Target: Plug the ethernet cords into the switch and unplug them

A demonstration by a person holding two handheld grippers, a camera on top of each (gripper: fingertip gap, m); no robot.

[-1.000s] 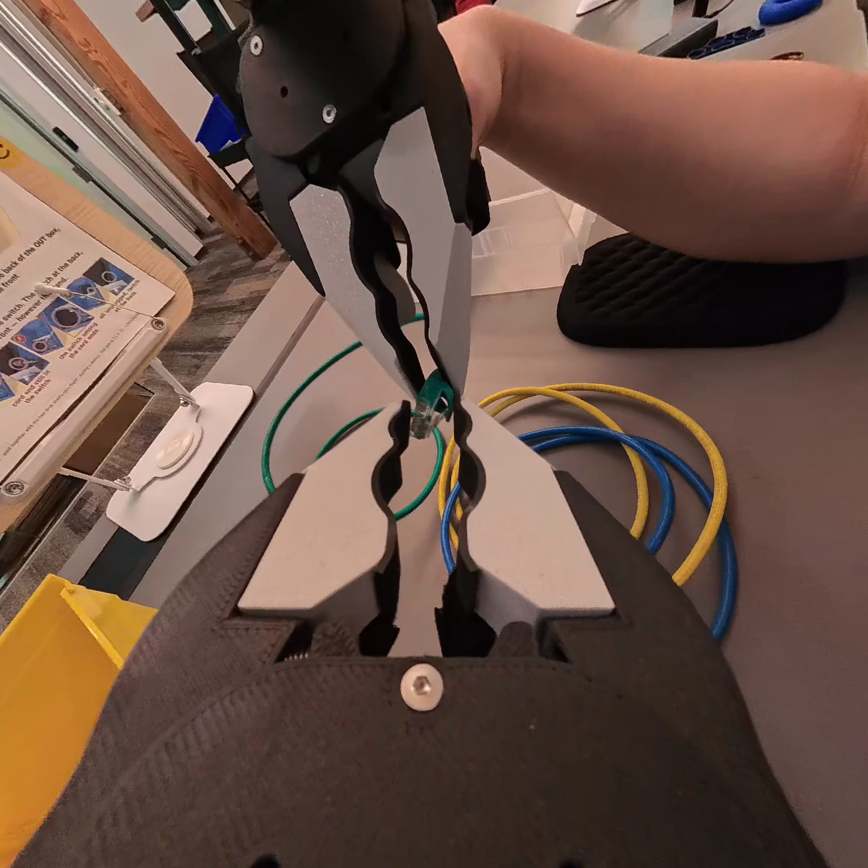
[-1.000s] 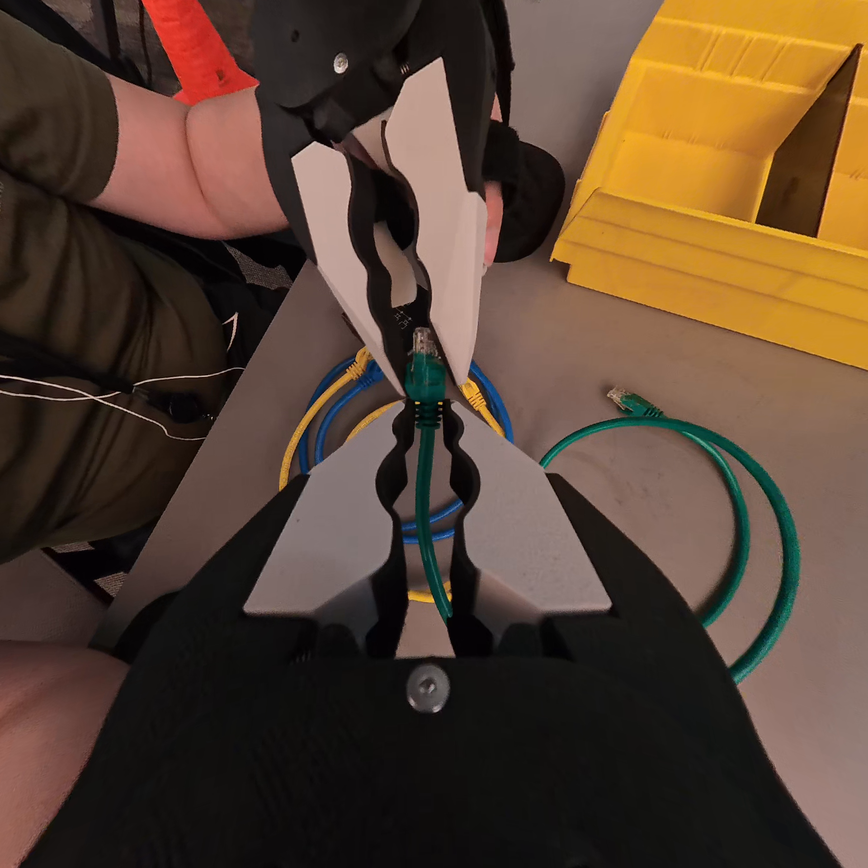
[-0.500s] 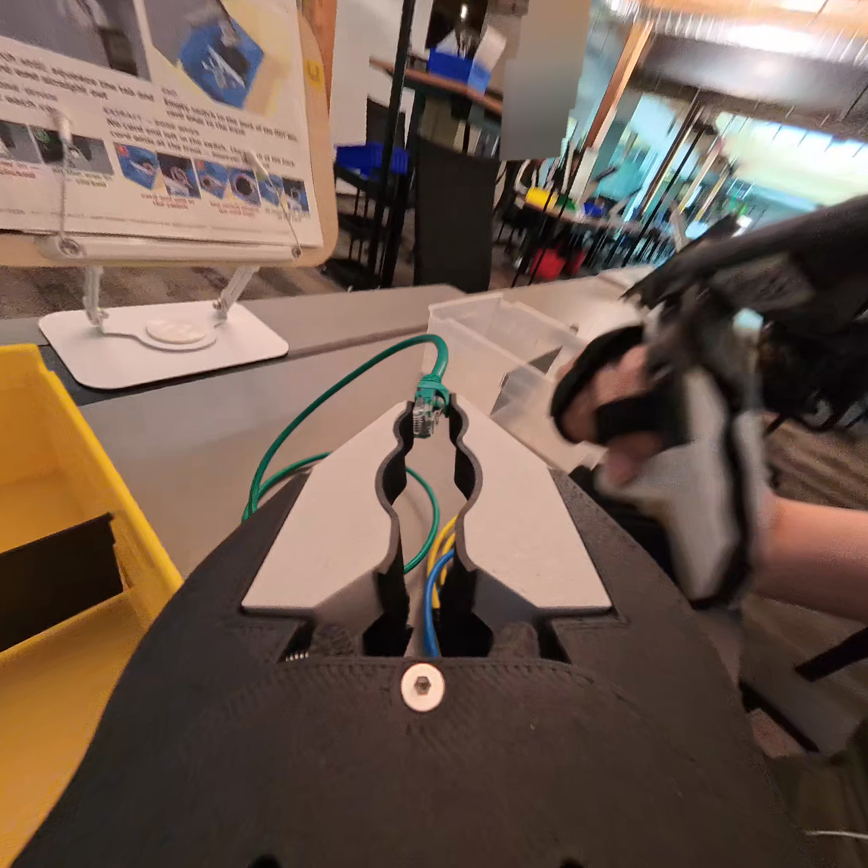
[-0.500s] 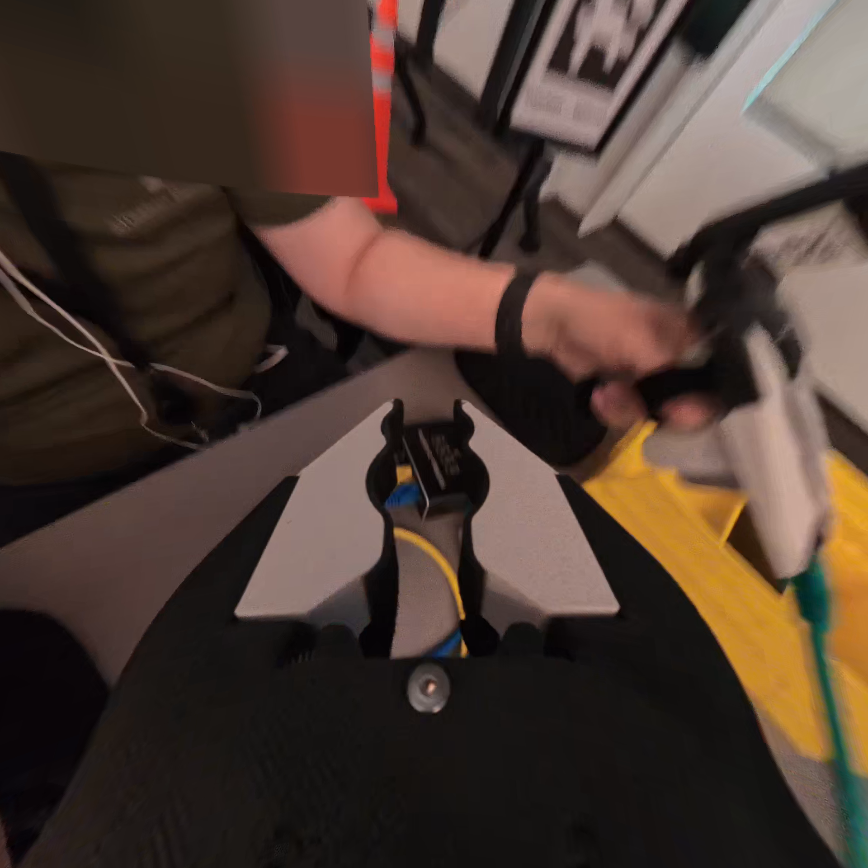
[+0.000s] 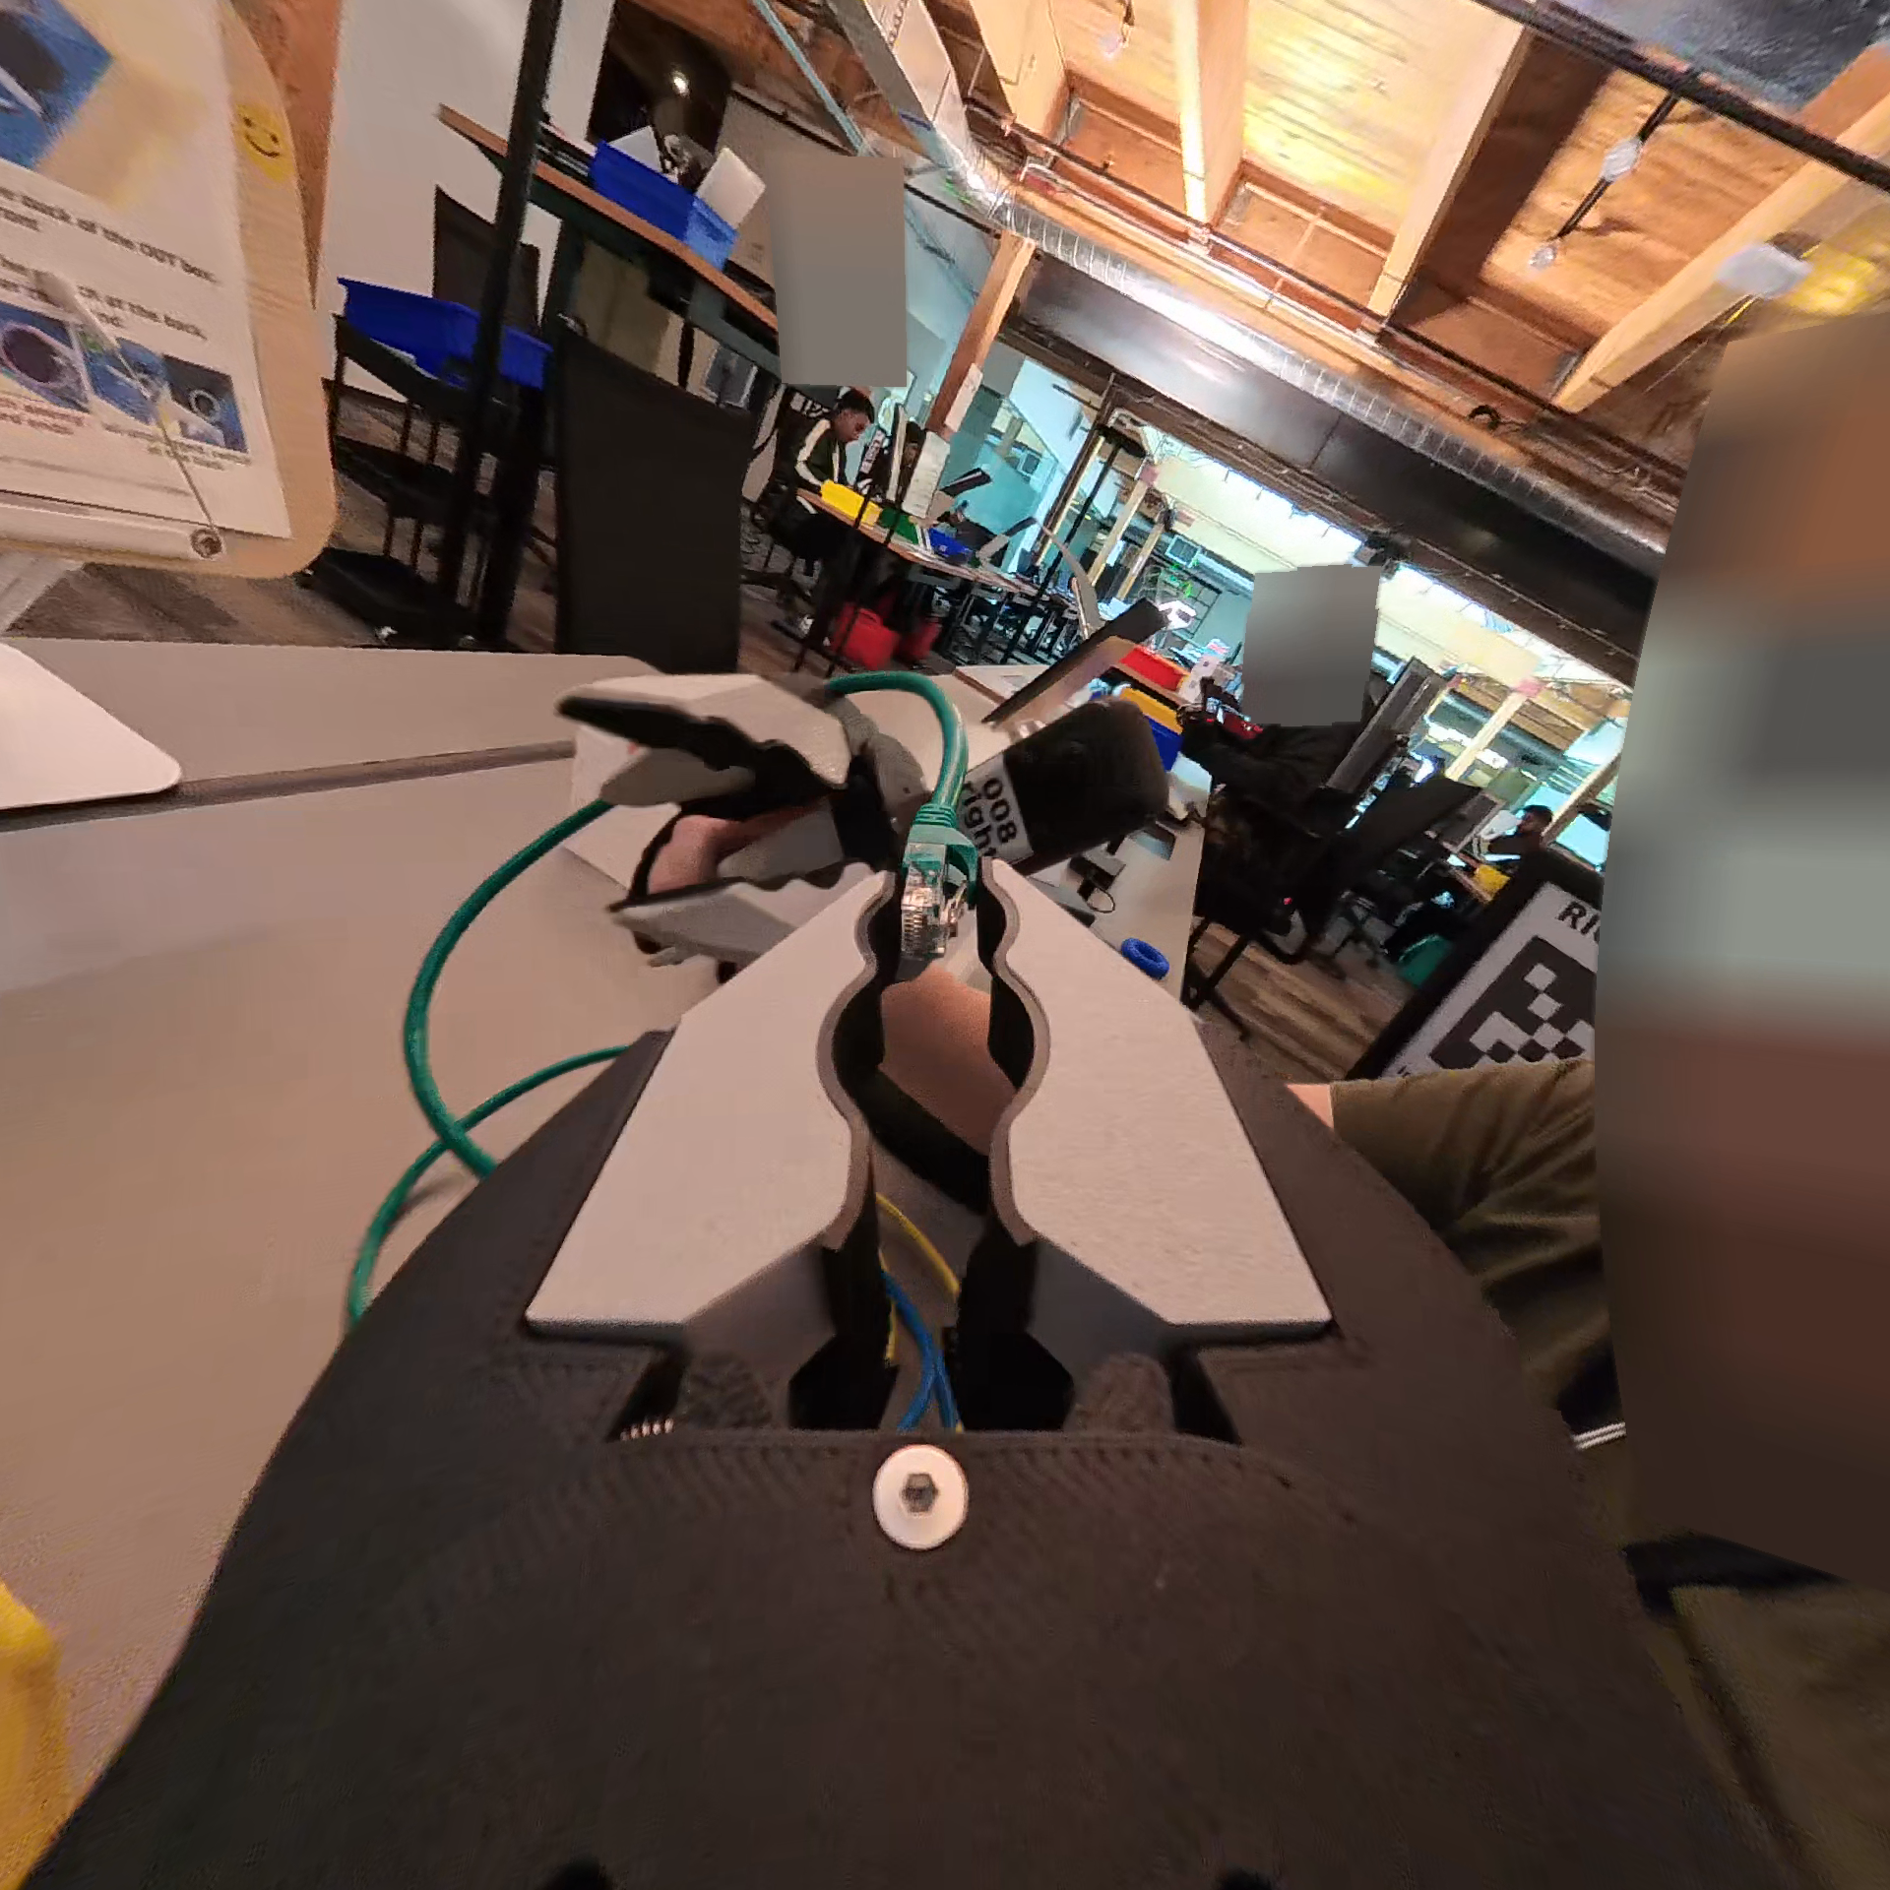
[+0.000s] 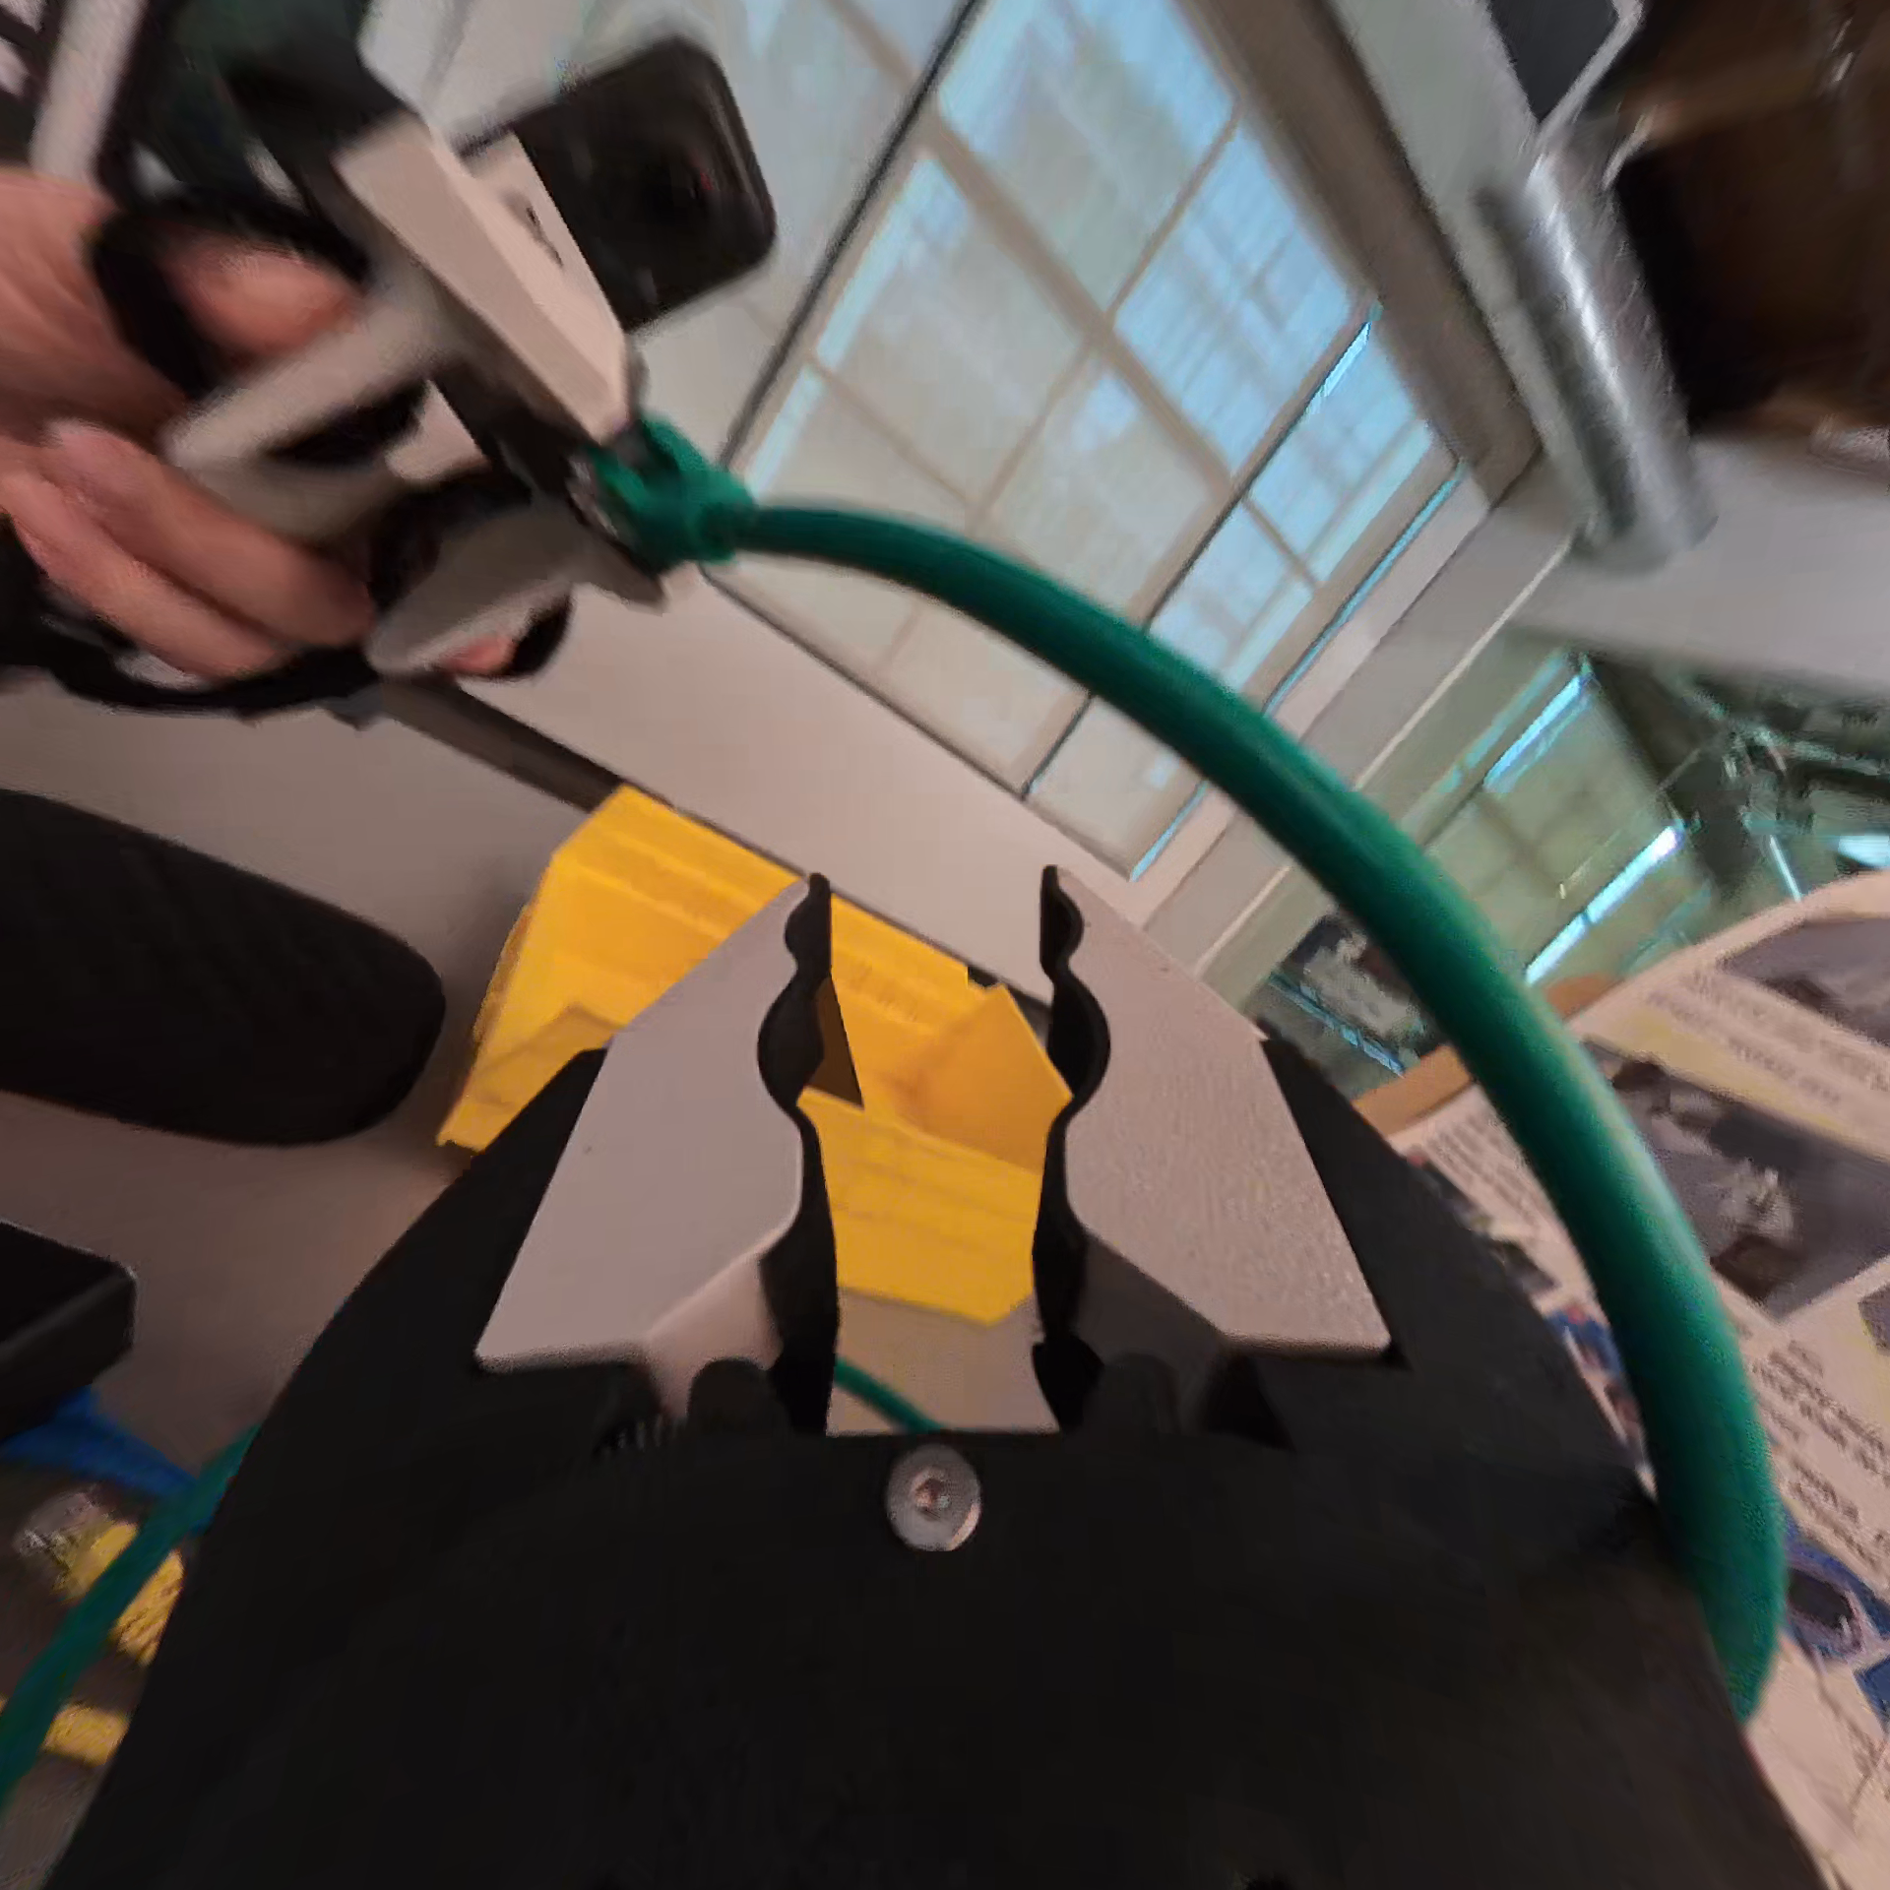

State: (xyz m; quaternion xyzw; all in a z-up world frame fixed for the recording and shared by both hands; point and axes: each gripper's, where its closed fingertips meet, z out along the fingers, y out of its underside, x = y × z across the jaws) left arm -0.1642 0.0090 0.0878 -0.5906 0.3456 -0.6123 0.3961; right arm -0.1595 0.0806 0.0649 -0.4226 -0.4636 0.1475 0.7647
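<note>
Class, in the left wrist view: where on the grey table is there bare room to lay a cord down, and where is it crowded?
Bare: the grey table left of the green cord loop, between the white stand base and the yellow bin corner. Crowded: beneath the left gripper, where blue and yellow cords lie.

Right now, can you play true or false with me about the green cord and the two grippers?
1. The left gripper pinches the green cord's plug. True.
2. The right gripper squeezes a blue cord. False: it is open and empty.
3. The green cord lies flat on the table. False: it arches through the air.
4. A yellow bin sits beyond the right gripper. True.
</note>
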